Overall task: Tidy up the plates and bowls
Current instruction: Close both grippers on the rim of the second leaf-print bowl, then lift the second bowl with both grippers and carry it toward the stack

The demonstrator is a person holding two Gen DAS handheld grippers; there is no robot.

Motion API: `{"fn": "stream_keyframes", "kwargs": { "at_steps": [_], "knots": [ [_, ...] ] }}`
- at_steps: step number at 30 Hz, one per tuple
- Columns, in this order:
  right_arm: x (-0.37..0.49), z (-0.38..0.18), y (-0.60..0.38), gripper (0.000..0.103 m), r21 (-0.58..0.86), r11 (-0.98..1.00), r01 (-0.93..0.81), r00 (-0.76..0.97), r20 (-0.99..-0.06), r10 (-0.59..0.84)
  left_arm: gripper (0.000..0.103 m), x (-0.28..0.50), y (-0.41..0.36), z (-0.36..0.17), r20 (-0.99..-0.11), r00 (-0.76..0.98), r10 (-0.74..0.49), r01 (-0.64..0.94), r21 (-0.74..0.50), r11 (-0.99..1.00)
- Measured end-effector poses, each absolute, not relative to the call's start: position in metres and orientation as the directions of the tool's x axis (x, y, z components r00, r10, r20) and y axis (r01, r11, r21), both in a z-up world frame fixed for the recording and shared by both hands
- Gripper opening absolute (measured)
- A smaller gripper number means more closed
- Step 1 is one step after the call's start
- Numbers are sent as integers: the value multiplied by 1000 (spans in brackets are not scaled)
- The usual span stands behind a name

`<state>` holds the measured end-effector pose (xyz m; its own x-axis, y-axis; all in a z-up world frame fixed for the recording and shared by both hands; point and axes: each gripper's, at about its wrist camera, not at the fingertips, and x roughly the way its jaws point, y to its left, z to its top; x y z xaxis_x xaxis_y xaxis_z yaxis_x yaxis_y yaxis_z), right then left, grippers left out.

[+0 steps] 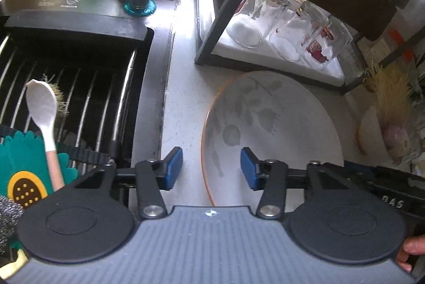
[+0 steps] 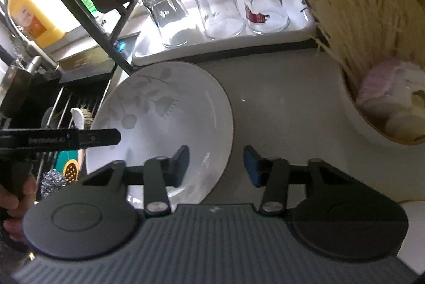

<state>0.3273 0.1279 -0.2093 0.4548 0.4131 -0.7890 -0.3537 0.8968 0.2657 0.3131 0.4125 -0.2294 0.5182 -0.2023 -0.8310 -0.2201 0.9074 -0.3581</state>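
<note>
On counter by sink point(image 1: 79, 50), just in front of rack w/ upside-down glasses point(image 2: 212, 10): big round plate point(image 1: 279, 124), leaf print, lying flat.

Left gripper point(image 1: 211, 168) at plate's left rim. Fingers part way apart, rim edge running up between them, one pad over bare counter, other over plate. No pinch yet; gap shows both sides.

Right gripper point(image 2: 216, 165) at plate's right rim, same way: one pad over plate, other over counter point(image 2: 292, 103). Part way apart too, not squeezing.

So plate sits between both grippers, one on each side, about same nearness. No long way on it, round all over. Rim thin and low on counter, so prob. needs pads down each side of edge, then squeeze both, lift level. Could slip if only one side grabs.

Bowl w/ sponge stuff point(image 2: 377, 108) off to right, well apart.
</note>
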Motion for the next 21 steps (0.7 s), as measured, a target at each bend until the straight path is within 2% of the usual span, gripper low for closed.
{"fn": "stream_keyframes", "kwargs": {
  "at_steps": [3,7,21],
  "knots": [
    [334,-213,131,44,267,900,-344,451,-794,408,47,322,413,-230,-837,509,-201,-194,-339,921],
    [340,-219,137,34,252,908,-335,438,-811,387,41,334,414,-231,-840,498,-218,-163,-337,927],
    [340,-217,138,28,260,902,-346,417,-818,396,40,346,410,-231,-855,460,-239,-183,-355,917]
  ]
}}
